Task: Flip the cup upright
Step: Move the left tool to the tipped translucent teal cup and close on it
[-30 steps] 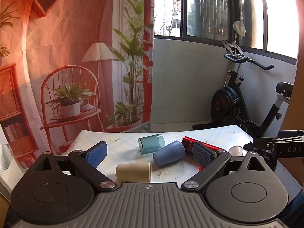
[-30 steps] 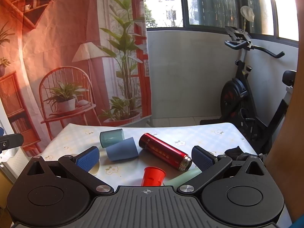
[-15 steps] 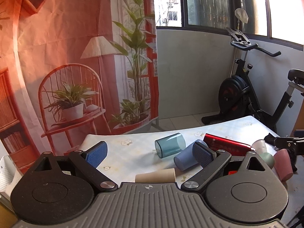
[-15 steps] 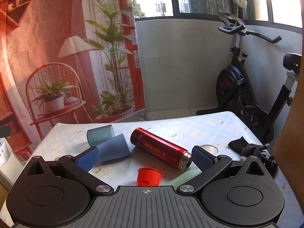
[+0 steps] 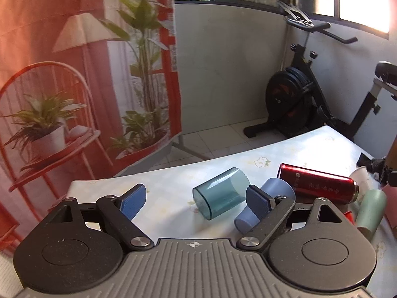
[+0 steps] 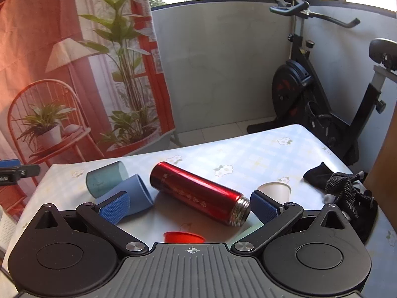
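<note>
Both grippers, left [image 5: 196, 198] and right [image 6: 189, 204], hover with fingers spread, empty; teal cup [image 5: 220, 196] and blue cup [image 5: 265, 203] lie beside the flask [image 6: 201, 195].

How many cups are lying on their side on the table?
3 clearly: the teal cup at the far left, the blue cup touching it, the green cup at the right. The white cup seems tipped; others may be hidden.

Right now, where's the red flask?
Right wrist view: the red flask lies on its side mid-table, open mouth toward the camera, between the blue cup on its left and the white cup on its right.
</note>
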